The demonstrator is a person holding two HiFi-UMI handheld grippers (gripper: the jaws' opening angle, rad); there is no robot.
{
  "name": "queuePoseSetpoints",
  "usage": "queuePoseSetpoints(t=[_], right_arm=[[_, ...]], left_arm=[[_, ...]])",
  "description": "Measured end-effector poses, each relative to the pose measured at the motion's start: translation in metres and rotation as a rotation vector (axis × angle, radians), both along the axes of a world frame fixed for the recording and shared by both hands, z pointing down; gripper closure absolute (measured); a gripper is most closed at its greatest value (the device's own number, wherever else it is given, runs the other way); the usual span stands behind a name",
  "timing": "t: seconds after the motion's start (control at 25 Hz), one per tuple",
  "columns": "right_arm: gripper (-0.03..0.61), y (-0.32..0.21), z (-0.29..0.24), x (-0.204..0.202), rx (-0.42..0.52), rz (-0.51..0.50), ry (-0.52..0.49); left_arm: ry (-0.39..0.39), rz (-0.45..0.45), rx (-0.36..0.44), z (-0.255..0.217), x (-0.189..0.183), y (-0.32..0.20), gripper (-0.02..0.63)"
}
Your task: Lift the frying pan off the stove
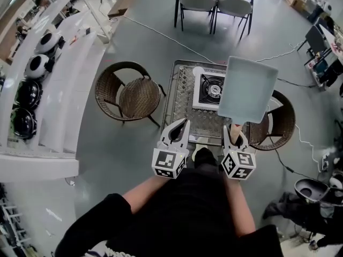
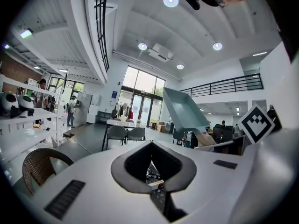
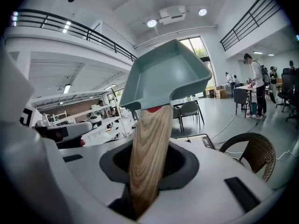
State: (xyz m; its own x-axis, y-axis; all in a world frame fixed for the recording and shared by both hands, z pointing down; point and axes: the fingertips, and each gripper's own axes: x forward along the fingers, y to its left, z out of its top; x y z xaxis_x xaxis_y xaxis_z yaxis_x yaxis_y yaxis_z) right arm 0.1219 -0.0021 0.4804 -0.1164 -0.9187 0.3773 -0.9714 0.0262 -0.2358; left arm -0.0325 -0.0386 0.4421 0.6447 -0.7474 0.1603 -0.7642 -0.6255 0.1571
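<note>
Pan, head view: square, pale blue-green pan point(image 1: 247, 90) is up in the air, clear of the stove point(image 1: 208, 88). It hangs over the stove's right side and hides that edge from above.
Handle, head view: wooden handle point(image 1: 235, 128) runs from the pan's near edge back into the right gripper point(image 1: 236, 136), whose jaws pinch it.
Left gripper, head view: left gripper point(image 1: 178, 131) hovers beside the right one, over the near edge of the table point(image 1: 179, 98). Its jaw tips are together and nothing is in them.
Stove, head view: white, with a black burner left bare, standing on the metal table.
Chairs, head view: wicker chair point(image 1: 131, 95) is left of the table. The second chair point(image 1: 281, 125) is on the right (partly behind the pan).
Jaws, left gripper view: the left gripper point(image 2: 151, 146) has its tips meeting beyond the hollow, gripping nothing.
Pan, left gripper view: pan point(image 2: 183, 110) is to the upper right, tilted, higher than these jaws and well apart from them.
Jaws, right gripper view: the right gripper point(image 3: 150, 148) is clamped on the handle point(image 3: 148, 162), which rises steeply from between the jaws.
Pan, right gripper view: pan point(image 3: 163, 76) sits at the handle's top, held aloft, touching nothing else.
</note>
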Motion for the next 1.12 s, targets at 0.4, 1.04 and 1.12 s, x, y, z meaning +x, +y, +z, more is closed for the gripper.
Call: queuePoseSetpoints(t=[0.4, 1.04, 1.12], right_arm=[[0.471, 0.001, -0.003, -0.006, 0.007, -0.003, 0.016], [0.471, -0.003, -0.005, -0.008, 0.005, -0.003, -0.004], [0.471, -0.005, -0.005, -0.008, 0.002, -0.006, -0.011]], left_arm=[[0.002, 0.003, 0.019, -0.004, -0.005, 0.008, 0.603], [0.025, -0.005, 0.018, -0.007, -0.010, -0.001, 0.603], [0.026, -0.007, 0.013, -0.005, -0.010, -0.003, 0.603]])
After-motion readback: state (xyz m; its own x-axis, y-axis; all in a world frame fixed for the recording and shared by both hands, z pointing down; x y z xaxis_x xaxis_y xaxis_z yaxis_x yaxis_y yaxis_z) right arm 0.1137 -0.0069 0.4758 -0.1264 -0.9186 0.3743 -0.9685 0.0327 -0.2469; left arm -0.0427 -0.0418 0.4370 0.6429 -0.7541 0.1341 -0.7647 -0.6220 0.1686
